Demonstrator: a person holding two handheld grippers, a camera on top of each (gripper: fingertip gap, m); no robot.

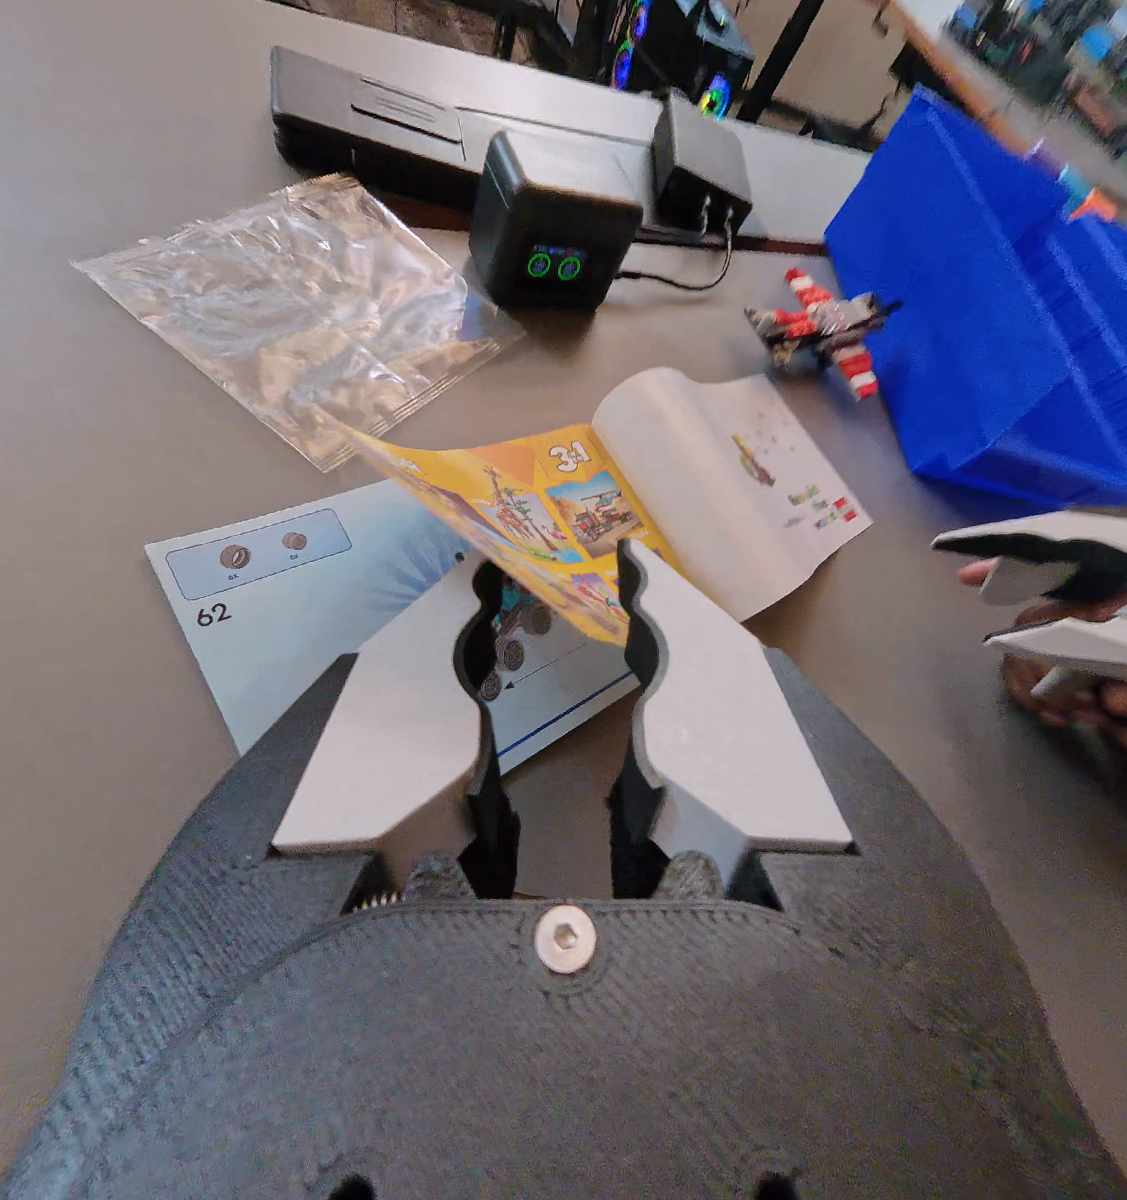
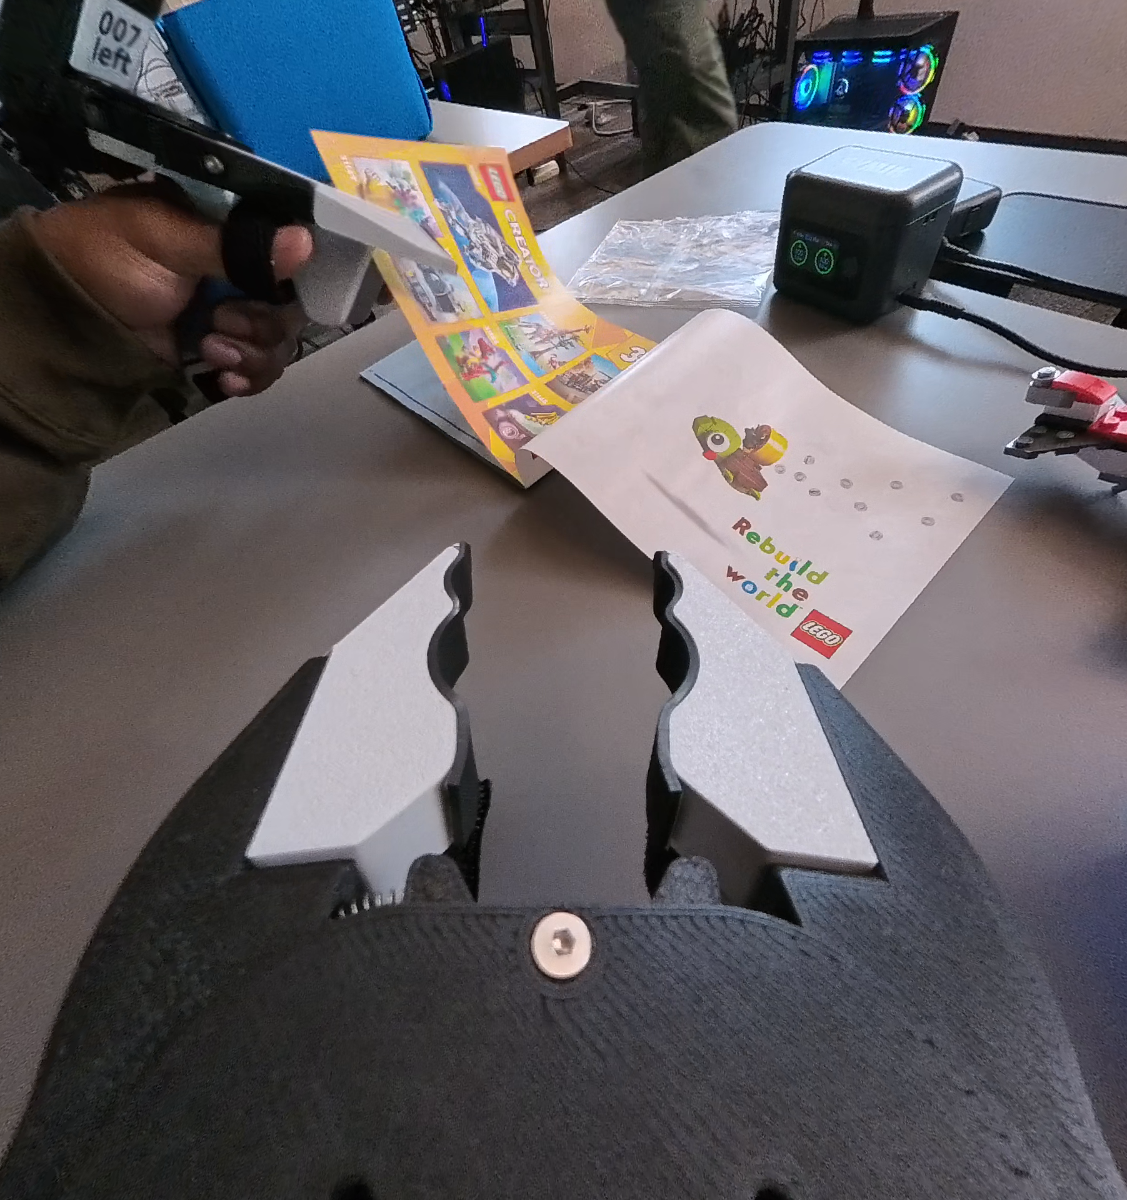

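Note:
An open brick-set instruction booklet lies on the grey table (image 1: 60,519). Its yellow page (image 1: 534,500) stands lifted and curved, and its white back page (image 1: 710,467) lies to the right. My left gripper (image 1: 551,565) is open. The yellow page's edge rises between its fingers, close to the right finger (image 1: 645,597), and the pads do not press on it. In the right wrist view the left gripper (image 2: 379,247) reaches the yellow page (image 2: 482,260) from the left. My right gripper (image 2: 560,552) is open and empty over bare table, beside the white page (image 2: 775,493). It also shows in the left wrist view (image 1: 1054,584).
A clear plastic bag (image 1: 288,312) lies at the back left. A black cube device (image 1: 547,240) with cables and a long black box (image 1: 418,117) stand behind. A red and grey brick plane (image 1: 814,331) sits by a blue bag (image 1: 1015,312) at the right. Some 20 cm of space lies between my two pairs of fingers. My left gripper is the nearer one to the black cube device (image 1: 547,240): about 20 cm, against 25 cm. The right camera catches it too, in the right wrist view (image 2: 807,226).

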